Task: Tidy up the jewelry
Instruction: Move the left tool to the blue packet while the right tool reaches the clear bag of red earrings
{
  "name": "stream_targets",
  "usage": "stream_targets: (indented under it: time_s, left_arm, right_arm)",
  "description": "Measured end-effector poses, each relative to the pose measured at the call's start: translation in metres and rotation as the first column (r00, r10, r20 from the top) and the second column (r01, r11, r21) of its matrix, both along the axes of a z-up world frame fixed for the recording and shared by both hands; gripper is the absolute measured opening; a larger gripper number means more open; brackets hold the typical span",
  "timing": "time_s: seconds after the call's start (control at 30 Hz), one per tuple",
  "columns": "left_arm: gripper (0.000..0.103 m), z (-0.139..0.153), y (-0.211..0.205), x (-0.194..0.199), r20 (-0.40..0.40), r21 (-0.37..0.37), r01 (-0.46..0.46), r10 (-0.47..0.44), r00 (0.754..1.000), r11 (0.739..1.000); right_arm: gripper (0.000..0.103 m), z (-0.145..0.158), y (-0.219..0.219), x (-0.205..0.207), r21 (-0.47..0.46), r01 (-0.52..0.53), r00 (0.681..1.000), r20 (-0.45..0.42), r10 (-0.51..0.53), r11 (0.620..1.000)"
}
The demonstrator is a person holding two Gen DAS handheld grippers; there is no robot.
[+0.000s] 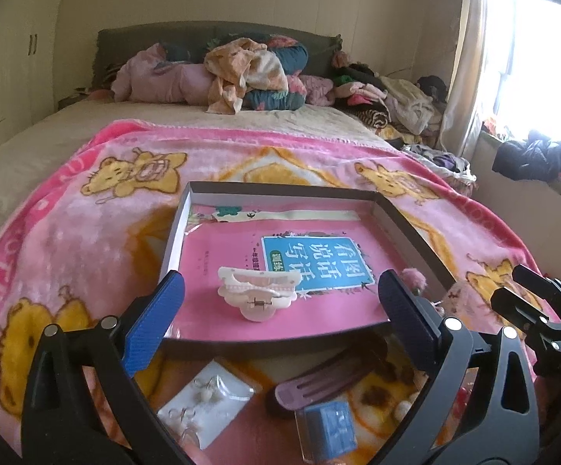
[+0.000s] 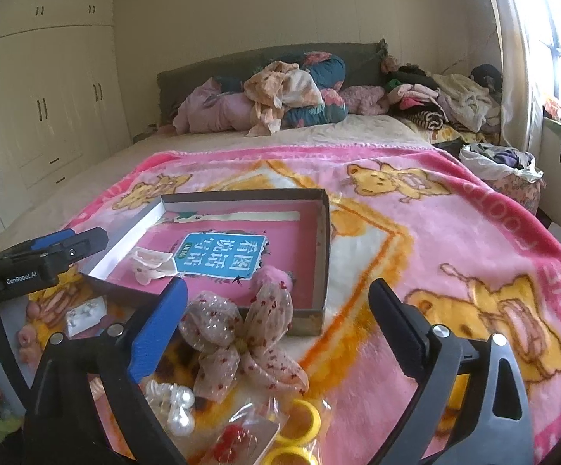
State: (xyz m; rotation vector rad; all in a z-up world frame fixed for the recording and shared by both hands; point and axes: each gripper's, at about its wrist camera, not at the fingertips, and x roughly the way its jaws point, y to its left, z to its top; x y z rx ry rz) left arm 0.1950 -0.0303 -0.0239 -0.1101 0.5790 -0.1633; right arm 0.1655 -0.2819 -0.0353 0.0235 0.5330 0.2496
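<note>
A shallow cardboard box (image 1: 280, 190) (image 2: 325, 232) lies on the pink blanket, lined with a pink book. A pale pink claw hair clip (image 1: 259, 292) (image 2: 152, 265) sits inside it. My left gripper (image 1: 280, 310) is open and empty just in front of the box, with an earring card (image 1: 206, 401), a mauve hair clip (image 1: 319, 383) and a blue item (image 1: 330, 426) below it. My right gripper (image 2: 280, 317) is open over a sheer fabric bow (image 2: 241, 343). Pearl pieces (image 2: 175, 403) and yellow rings (image 2: 299, 426) lie near it. A pink pompom (image 2: 274, 277) rests in the box corner.
The pink bear-print blanket (image 2: 454, 255) covers the bed's near end. Piled bedding and clothes (image 1: 241, 73) lie at the headboard. Wardrobes (image 2: 47, 97) stand at left and a window (image 1: 544, 50) at right. The left gripper shows in the right wrist view (image 2: 47, 255).
</note>
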Motion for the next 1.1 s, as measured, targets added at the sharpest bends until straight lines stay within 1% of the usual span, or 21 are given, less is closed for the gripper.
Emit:
stream_targets:
  time_s: [0.27,0.67,1.1]
  left_arm:
    - [0.091,0.002,0.005,-0.024,0.019,-0.018,-0.005,0.005,1.0,1.0]
    - [0.091,-0.001,0.005,-0.052,0.016,-0.01,0.008,-0.008,1.0,1.0]
    - [0.091,-0.016,-0.014,-0.07,-0.019,0.027,0.057,-0.057,0.998,0.998]
  right_arm:
    - [0.092,0.006,0.0,-0.023,-0.011,-0.011,1.0,0.023,0.012,1.0]
    - [0.092,0.008,0.008,-0.05,-0.03,-0.049,0.998,0.026,0.05,0.998]
    - [0.092,-0.009,0.007,-0.076,-0.043,-0.062,0.998,-0.013,0.061,0.997]
